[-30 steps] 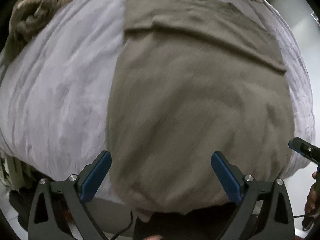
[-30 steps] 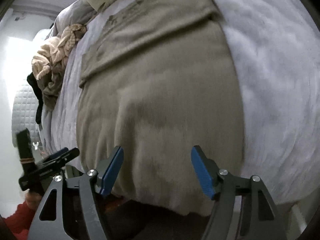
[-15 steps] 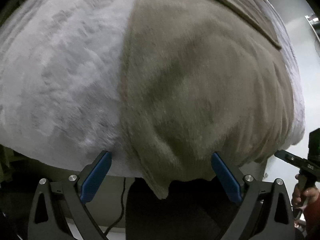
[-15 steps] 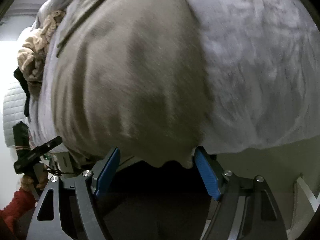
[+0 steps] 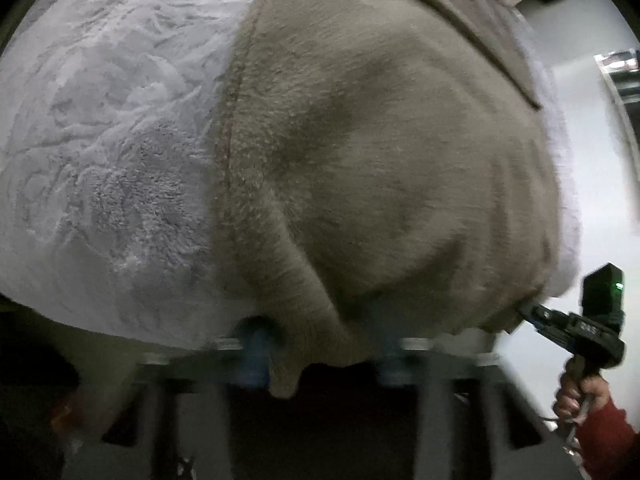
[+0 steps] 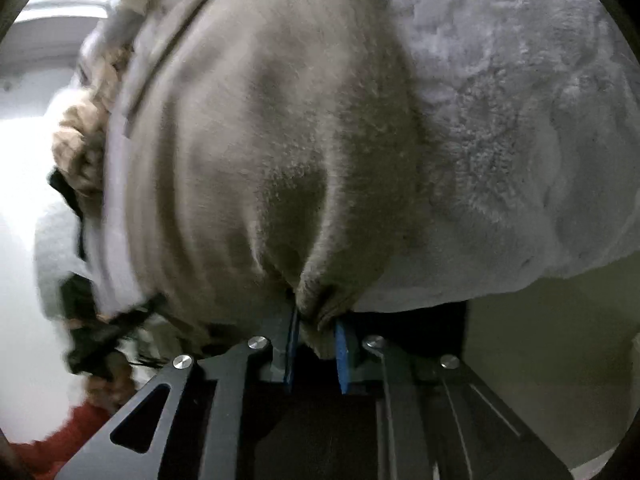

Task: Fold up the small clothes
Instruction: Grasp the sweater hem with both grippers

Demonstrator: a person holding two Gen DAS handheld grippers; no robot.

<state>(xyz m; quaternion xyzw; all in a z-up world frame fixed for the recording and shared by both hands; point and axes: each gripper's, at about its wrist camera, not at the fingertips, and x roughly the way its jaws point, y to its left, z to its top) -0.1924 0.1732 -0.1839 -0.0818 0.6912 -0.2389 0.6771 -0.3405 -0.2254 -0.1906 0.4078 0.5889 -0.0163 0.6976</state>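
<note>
A taupe fleece garment (image 5: 380, 140) lies flat on a pale lilac plush blanket (image 5: 112, 140), its near hem hanging over the edge. In the left wrist view my left gripper (image 5: 320, 354) is motion-blurred; its fingers stand narrowed around the hem's left corner, contact unclear. In the right wrist view my right gripper (image 6: 316, 336) is shut on the bunched right corner of the garment (image 6: 260, 140), blue pads (image 6: 342, 348) pressing the fabric. The right gripper (image 5: 524, 312) also shows at the garment's right corner in the left wrist view.
A hand (image 5: 576, 396) in a red sleeve (image 5: 608, 436) holds the right gripper's handle. A crumpled beige knit pile (image 6: 80, 152) lies at the blanket's far left. The blanket (image 6: 500, 120) drops off at its near edge, with dark space below.
Both grippers dropped to the near hem. The right jaws went from wide open to shut on the corner; the left fingers have narrowed around the other corner.
</note>
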